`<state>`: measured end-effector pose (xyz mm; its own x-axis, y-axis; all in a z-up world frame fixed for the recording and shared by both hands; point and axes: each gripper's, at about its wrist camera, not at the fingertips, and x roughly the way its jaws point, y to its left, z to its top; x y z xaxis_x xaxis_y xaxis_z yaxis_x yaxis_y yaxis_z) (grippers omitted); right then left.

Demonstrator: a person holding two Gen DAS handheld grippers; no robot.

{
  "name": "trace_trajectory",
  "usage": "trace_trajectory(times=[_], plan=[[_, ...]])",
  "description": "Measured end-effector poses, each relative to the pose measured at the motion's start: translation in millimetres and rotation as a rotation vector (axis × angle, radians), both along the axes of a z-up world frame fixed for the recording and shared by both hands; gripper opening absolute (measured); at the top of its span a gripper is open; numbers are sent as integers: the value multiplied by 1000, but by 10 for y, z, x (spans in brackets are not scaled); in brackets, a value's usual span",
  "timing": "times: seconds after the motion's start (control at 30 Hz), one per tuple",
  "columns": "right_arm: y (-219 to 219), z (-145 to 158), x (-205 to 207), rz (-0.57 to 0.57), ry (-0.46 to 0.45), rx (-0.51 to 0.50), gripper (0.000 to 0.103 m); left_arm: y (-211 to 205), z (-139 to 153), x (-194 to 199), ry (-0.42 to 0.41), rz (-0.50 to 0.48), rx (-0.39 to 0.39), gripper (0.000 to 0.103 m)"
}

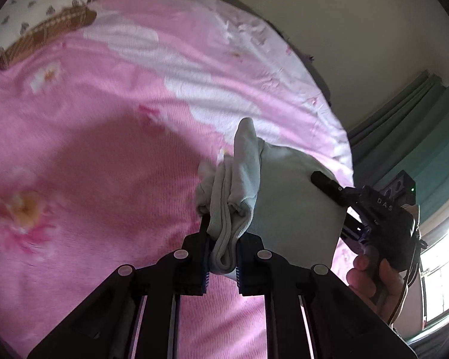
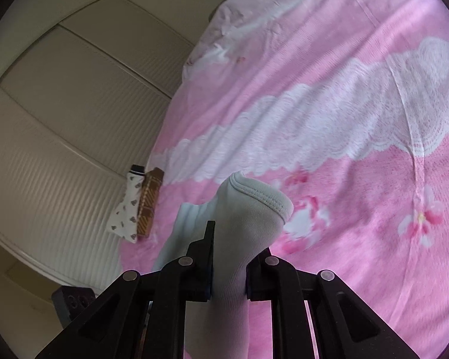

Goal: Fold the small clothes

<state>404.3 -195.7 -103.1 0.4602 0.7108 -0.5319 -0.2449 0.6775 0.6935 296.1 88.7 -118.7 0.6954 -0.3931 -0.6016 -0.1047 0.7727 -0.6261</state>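
Two grippers: the left gripper [image 1: 223, 257] and the right gripper [image 2: 229, 272], each with two black fingers [image 1: 196, 257]. One pale grey sock [image 1: 239, 179] is clamped by both. Two more socks lie side by side near the bed's far edge: one white patterned sock [image 1: 39, 9], one brown checked sock [image 1: 51, 34]. One bed with one pink floral cover [image 1: 104, 119]. One hand [image 1: 374, 278] shows.

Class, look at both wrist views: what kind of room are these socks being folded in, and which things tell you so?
Most likely a bedroom. The work surface is a bed with a pink floral cover, panelled wardrobe doors stand beside it, and green curtains hang at a window. Both grippers hold pale socks above the bed.
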Motion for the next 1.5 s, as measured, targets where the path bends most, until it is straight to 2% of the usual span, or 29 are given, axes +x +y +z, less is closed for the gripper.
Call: trace_trajectory(times=[0.27, 0.57, 0.9, 1.07, 1.23, 1.3, 1.4, 1.5], plan=[[574, 434, -230, 32, -55, -9, 16, 573, 384, -270, -61, 21, 0, 14], [1866, 801, -96, 119, -103, 6, 16, 1790, 774, -391, -102, 94, 49, 14], [3624, 981, 511, 223, -148, 50, 16, 3451, 1121, 118, -119, 173, 148, 14], [4345, 982, 830, 242, -154, 83, 16, 4163, 1201, 466, -106, 197, 197, 15], [4879, 819, 1128, 254, -154, 109, 16, 4684, 1052, 757, -91, 212, 219, 15], [4998, 674, 1281, 250, -112, 114, 16, 4830, 851, 874, -55, 212, 208, 15], [5144, 301, 1403, 255, -34, 90, 16, 4897, 481, 999, 22, 203, 231, 15], [5179, -8, 1432, 252, 3, 20, 19, 4897, 146, 1041, 74, 208, 243, 16]])
